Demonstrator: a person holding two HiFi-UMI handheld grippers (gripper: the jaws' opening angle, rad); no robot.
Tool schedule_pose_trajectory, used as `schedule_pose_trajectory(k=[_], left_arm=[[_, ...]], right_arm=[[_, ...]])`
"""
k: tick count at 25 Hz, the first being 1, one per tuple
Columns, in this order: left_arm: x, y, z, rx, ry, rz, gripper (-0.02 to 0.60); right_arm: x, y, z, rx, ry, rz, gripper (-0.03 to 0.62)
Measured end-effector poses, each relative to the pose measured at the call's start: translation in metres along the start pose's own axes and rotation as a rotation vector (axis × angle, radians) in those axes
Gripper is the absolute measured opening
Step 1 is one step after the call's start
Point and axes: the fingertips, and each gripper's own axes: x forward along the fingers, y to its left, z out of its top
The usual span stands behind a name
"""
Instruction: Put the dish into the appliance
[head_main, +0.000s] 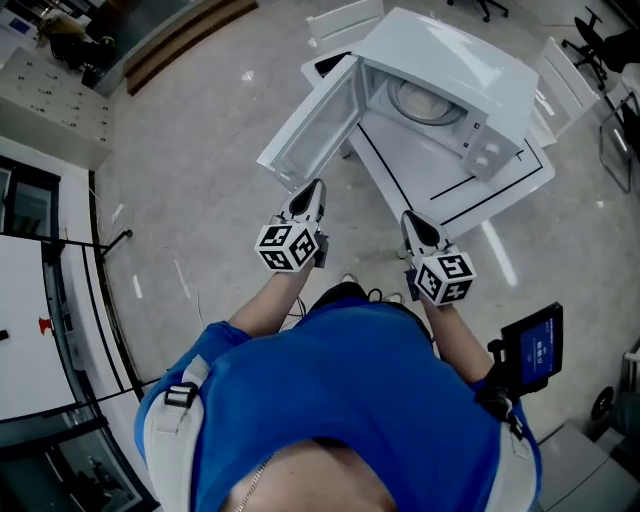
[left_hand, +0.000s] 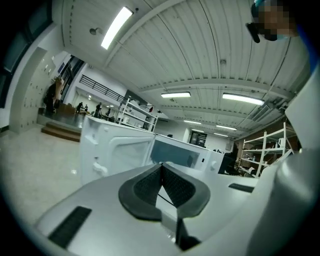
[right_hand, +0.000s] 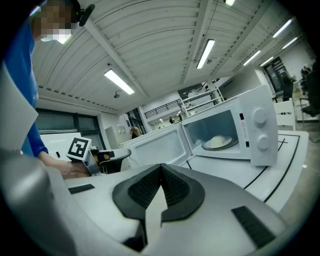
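**A:** Head view, status?

**B:** Microwave sits on the white table at 1 o'clock. Its door is swung open toward 11. The dish is already inside on the cavity floor. Left gripper and right gripper are near centre, tips toward 12 and short of the microwave. Neither carries anything.

**A:** Left gripper view?

**B:** Jaws are pressed together, pads meeting, nothing between them. The open door is at 10 o'clock from the tips. The microwave body is just behind them, toward 1. The dish doesn't show from here.

**A:** Right gripper view?

**B:** Same here: jaws closed tight and empty. The dish is at 2 o'clock, a pale mound on a plate inside the microwave, well apart from the tips. The door is at 12. The left gripper is at 9, clear of the door.

**A:** So how far along?

**B:** My read is that the placing is done: the dish is in the appliance and neither claw touches it. The only step possibly left is shutting the door, which stands wide open. The left gripper is the nearer one to it. A push on the outer face should do it, done gently so the microwave doesn't slide on the table.
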Motion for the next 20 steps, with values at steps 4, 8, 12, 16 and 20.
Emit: schedule_pose_trajectory(k=[4, 8, 12, 16, 20], left_arm=[[-0.027, 0.039, 0.011, 0.006, -0.030, 0.074, 0.008], [-0.043, 0.073, 0.020, 0.036, -0.039, 0.120, 0.008], [-0.049, 0.099, 0.023, 0.059, -0.031, 0.129, 0.009], [-0.042, 0.116, 0.021, 0.091, -0.010, 0.099, 0.046], [-0.030, 0.120, 0.019, 0.131, 0.015, 0.042, 0.142]], right_arm=[[0.015, 0.022, 0.000, -0.016, 0.011, 0.026, 0.000], [0.033, 0.046, 0.002, -0.028, 0.016, 0.050, 0.000], [0.047, 0.064, 0.000, -0.033, 0.019, 0.053, 0.000], [0.057, 0.072, -0.001, -0.039, 0.014, 0.043, 0.000], [0.063, 0.073, 0.001, -0.039, 0.009, 0.021, 0.000]])
